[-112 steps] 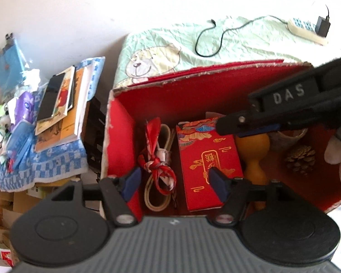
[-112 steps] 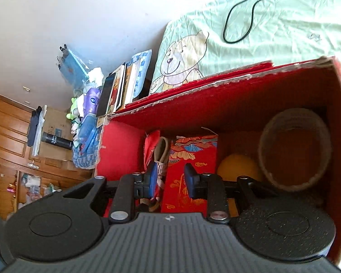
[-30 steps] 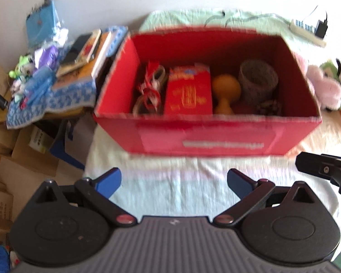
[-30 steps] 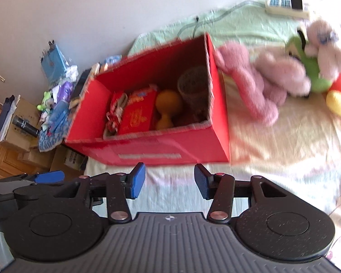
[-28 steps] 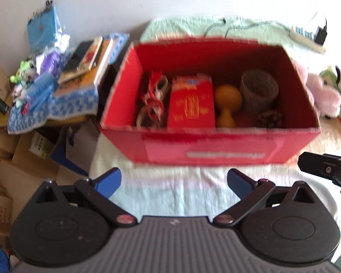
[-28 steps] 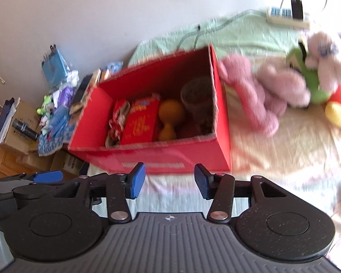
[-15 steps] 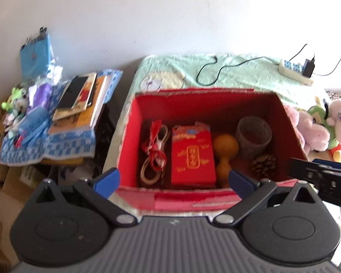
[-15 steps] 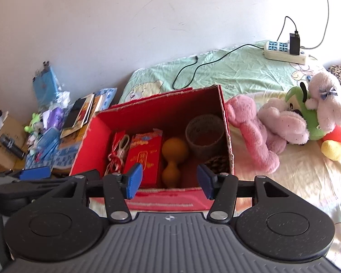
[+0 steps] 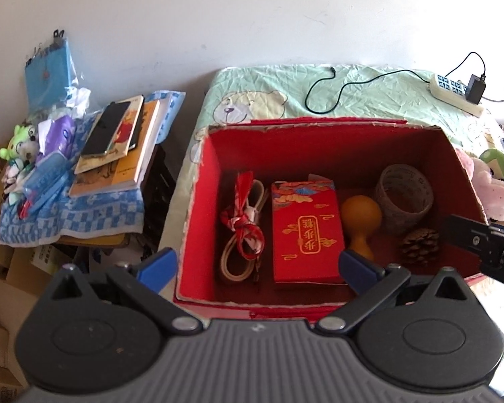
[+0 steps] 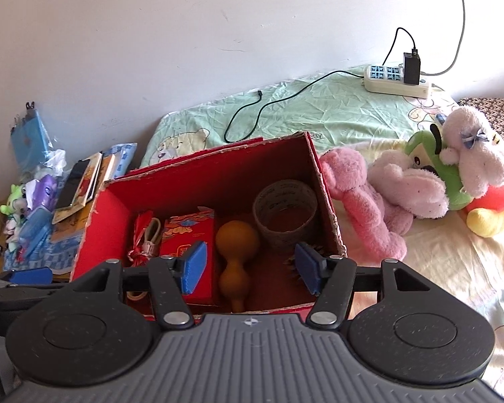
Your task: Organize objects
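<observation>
**Both grippers pulled back above the box**

Since a few seconds ago we have drawn both grippers up out of the box (image 9: 319, 154), and within the last second tilted them from its front wall to look down into it. Our left gripper (image 9: 257, 263) hangs over the box's front edge, fingers released wide and holding nothing. Our right gripper (image 10: 250, 267) hovers over the front-right part, fingers also spread and empty.

Inside, a row runs from the left wall to the right: ribbon bundle (image 9: 243, 231), red packet (image 9: 305, 231), gourd (image 9: 359, 221), woven cup (image 9: 405, 198) at the back-right corner, pinecone (image 9: 420, 247) in front of it. The box sits on the bed (image 10: 436, 252).

We judge the packing done here; the plush toys (image 10: 403, 188) beside the box's right wall may come next.
</observation>
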A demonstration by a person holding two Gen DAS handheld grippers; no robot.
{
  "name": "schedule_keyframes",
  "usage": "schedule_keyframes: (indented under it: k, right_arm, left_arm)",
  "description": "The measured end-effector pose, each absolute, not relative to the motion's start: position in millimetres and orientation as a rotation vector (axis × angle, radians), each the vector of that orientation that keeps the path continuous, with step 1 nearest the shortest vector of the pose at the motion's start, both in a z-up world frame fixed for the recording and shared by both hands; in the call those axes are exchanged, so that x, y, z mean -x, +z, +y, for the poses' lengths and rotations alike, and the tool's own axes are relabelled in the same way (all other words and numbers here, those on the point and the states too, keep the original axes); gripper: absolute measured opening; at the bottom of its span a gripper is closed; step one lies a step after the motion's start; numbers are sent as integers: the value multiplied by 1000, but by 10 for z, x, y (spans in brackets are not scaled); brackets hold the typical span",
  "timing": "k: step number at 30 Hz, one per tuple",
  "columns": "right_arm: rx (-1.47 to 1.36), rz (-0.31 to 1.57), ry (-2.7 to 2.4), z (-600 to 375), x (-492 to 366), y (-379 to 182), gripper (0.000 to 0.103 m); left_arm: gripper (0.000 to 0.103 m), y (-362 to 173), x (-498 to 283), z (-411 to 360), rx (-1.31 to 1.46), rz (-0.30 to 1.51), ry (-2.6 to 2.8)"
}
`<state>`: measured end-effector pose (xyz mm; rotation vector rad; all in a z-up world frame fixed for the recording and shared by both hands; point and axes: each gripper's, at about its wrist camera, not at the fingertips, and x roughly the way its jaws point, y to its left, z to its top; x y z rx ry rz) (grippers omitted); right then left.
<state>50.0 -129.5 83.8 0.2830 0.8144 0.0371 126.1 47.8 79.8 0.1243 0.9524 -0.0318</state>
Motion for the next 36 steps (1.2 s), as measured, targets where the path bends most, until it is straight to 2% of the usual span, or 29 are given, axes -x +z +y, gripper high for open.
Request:
schedule_keyframes:
  k: [23, 36]
  right_arm:
    - [-218, 863, -69, -1103, -780, 711, 78]
    - [-202, 844, -64, -1017, -830, 746, 79]
  left_arm:
    - [102, 549, -1569, 542, -123, 1030, -106]
    - [102, 572, -1623, 558, -139, 1016, -135]
